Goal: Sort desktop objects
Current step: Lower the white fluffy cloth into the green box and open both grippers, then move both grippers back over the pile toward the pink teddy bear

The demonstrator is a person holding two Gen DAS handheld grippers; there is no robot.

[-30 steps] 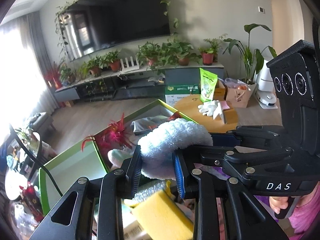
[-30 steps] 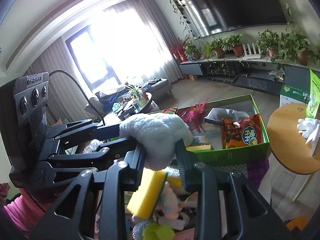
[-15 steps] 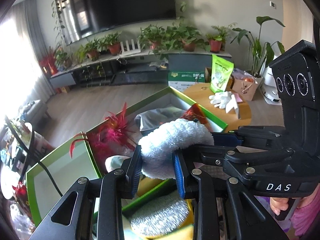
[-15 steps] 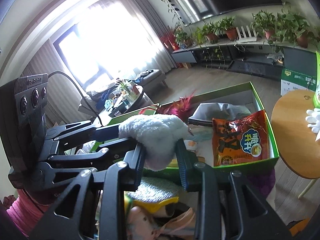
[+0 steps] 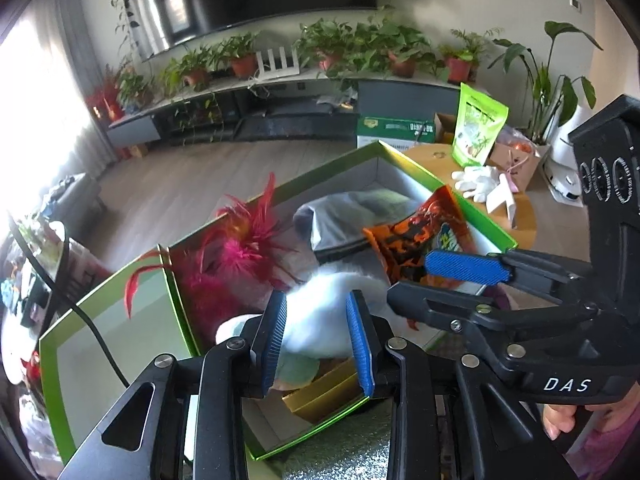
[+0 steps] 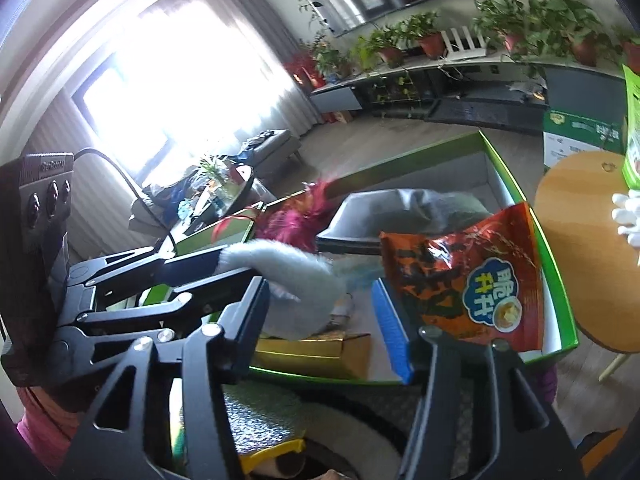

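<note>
Left wrist view: the fluffy white plush cloth is clamped by the left gripper above the green-rimmed cardboard box, the right gripper fingers apart; snagging on the magenta feather duster is likely.

Your left wrist camera looks along its jaws, close above the green box, toward the plant shelf; your right wrist camera views that same box from the other side, facing the window
</note>
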